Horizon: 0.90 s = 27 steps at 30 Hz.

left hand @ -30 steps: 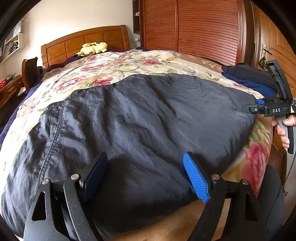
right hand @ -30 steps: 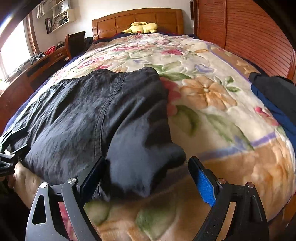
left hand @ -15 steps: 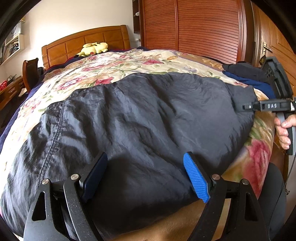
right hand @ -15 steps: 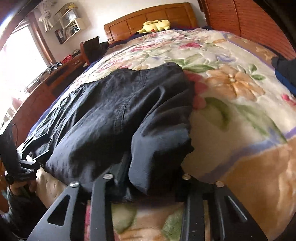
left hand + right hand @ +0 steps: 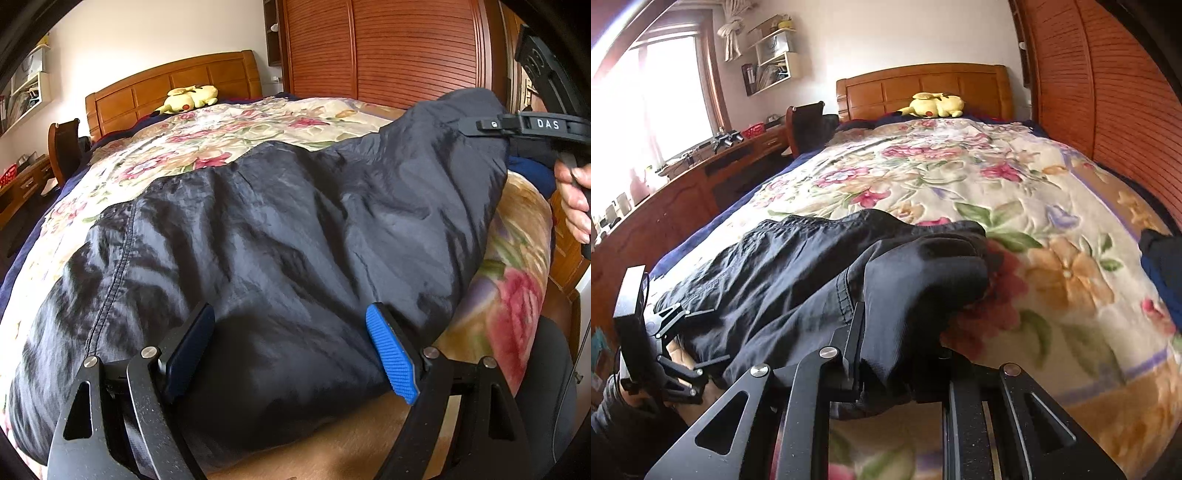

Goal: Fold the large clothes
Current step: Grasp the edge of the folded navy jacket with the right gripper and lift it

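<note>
One corner is all I have in hand so far, so by my reckoning the fold has barely begun. The bed (image 5: pixel 1015 177), under its floral quilt (image 5: pixel 960 166), carries the dark garment (image 5: pixel 277 236), a thin, shiny, creased piece with a stitched seam running down it; I cannot tell whether it is trousers or a jacket. It is spread across the near end of the quilt, most of it lying flat.

My right gripper (image 5: pixel 897 373) is pinched closed on the garment's right-hand corner, and in the left wrist view that corner stands raised clear of the quilt while the rest lies down. My left gripper (image 5: pixel 291 350) has its fingers spread wide over the near edge of the cloth, holding nothing; the blue pad (image 5: pixel 391 354) sits just above the fabric.

What is left, as I judge it: take hold on the left side, carry the raised corner across, flatten, then fold again.

Beside the right edge lies another heap of dark and blue clothing (image 5: pixel 1161 266), untouched. A yellow plush toy (image 5: pixel 934 105) rests by the headboard.
</note>
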Tool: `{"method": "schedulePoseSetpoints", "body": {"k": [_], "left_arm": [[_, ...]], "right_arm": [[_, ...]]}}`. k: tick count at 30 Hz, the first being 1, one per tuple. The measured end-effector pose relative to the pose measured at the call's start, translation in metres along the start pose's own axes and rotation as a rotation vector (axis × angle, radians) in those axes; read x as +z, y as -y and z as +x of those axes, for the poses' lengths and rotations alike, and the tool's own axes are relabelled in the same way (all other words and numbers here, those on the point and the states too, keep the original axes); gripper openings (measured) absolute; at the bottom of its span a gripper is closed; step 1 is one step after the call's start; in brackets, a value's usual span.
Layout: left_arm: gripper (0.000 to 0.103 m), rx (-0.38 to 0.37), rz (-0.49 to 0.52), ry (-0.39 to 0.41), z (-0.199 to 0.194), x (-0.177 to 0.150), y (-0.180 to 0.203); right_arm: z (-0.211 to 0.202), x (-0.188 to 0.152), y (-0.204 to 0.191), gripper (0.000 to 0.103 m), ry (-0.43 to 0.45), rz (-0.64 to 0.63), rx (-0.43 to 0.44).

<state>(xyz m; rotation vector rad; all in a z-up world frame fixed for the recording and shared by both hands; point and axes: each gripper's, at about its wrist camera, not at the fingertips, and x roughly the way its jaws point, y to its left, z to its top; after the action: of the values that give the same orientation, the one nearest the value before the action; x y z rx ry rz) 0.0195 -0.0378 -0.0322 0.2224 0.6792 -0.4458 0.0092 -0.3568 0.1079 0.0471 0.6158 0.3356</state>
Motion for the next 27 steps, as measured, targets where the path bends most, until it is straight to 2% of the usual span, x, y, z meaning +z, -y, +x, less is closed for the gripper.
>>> {"method": "schedulePoseSetpoints", "body": {"k": [7, 13, 21, 27], "left_arm": [[0.085, -0.009, -0.068, 0.049, -0.020, 0.005, -0.018], [0.085, 0.006, -0.143, 0.111, -0.049, 0.008, -0.046], [0.085, 0.072, -0.198, 0.156, -0.078, -0.002, -0.075], [0.085, 0.118, -0.265, 0.179, -0.100, -0.016, -0.109]], "right_arm": [[0.002, 0.014, -0.024, 0.017, 0.015, -0.097, -0.004], [0.003, 0.029, -0.049, 0.016, 0.049, -0.163, 0.039], [0.013, 0.044, -0.102, 0.013, 0.116, -0.276, 0.109], [0.032, 0.055, -0.134, 0.012, 0.140, -0.325, 0.195]]}}
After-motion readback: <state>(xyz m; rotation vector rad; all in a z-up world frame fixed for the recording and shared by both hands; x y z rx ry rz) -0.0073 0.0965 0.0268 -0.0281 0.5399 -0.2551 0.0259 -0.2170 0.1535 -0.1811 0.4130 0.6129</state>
